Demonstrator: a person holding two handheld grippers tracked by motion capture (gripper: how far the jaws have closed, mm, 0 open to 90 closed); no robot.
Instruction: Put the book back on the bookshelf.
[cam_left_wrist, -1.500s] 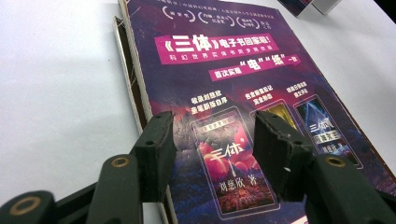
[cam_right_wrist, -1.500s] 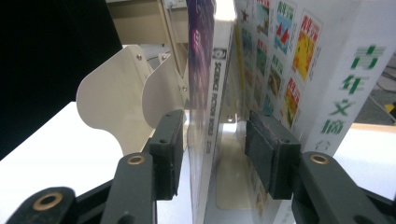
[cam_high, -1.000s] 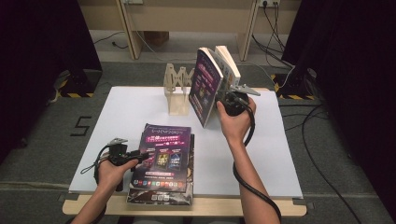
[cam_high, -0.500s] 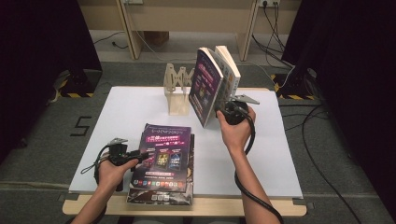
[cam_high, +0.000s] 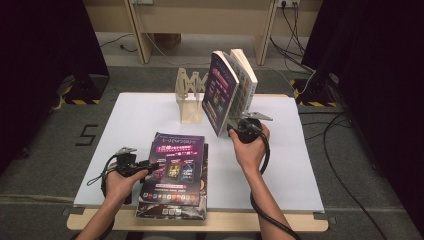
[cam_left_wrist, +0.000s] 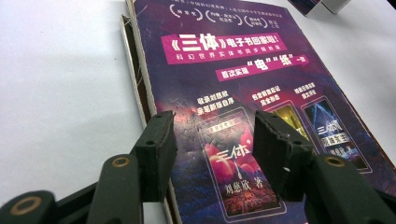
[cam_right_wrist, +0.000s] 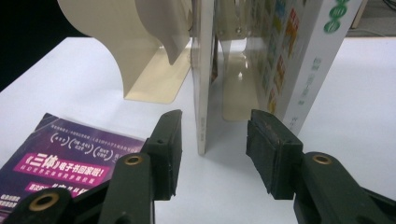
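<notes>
A purple book (cam_high: 220, 95) stands upright in a beige rack (cam_high: 189, 95) at the back of the white table (cam_high: 300, 165), with a white book (cam_high: 245, 75) leaning beside it. My right gripper (cam_high: 233, 126) is at the purple book's lower near corner. In the right gripper view the right gripper (cam_right_wrist: 212, 140) is open, and the thin edge of the purple book (cam_right_wrist: 201, 93) stands between the jaws without touching them. A stack of purple books (cam_high: 175, 170) lies flat at the front. My left gripper (cam_left_wrist: 212, 140) is open low over the cover of the top book (cam_left_wrist: 243, 70).
The rack's curved beige dividers (cam_right_wrist: 140, 51) rise left of the standing book, and the white book (cam_right_wrist: 299, 56) stands close on the right. Bare table lies right of the stack. Cables trail on the floor beyond the table's right edge.
My right hand has sunk along the standing purple book toward its lower corner. The left hand and the flat stack have not moved.
</notes>
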